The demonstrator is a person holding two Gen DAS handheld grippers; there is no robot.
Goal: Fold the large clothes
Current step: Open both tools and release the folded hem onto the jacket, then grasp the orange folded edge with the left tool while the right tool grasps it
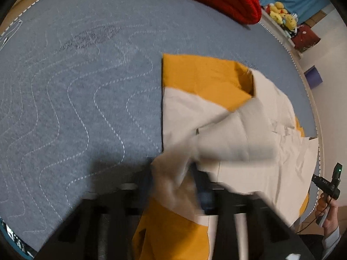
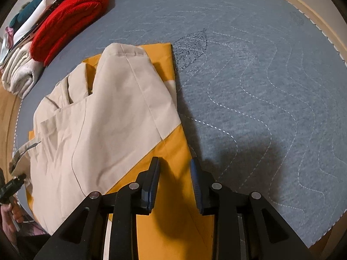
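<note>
Left wrist view: beige and mustard-yellow cloth garment (image 1: pixel 208 99) lies partly folded on the blue-grey quilted felt mat (image 1: pixel 76 86), one beige corner lifted in the left gripper (image 1: pixel 175 184)

Left gripper is closed narrow on this blurred beige corner, which hangs up between its dark blue pads. In the right wrist view the same garment (image 2: pixel 104 117) lies flat on the mat (image 2: pixel 260 86), beige part over the yellow part, a sleeve folded on top. Right gripper (image 2: pixel 175 173) stands partly open just above the yellow edge, its blue-padded fingers (image 2: pixel 153 182) apart with nothing pressed between them. Beyond the garment, near the mat's far edge, a folded red knitted sweater (image 2: pixel 69 21) lies beside a folded cream fleece garment (image 2: pixel 19 73)
</note>
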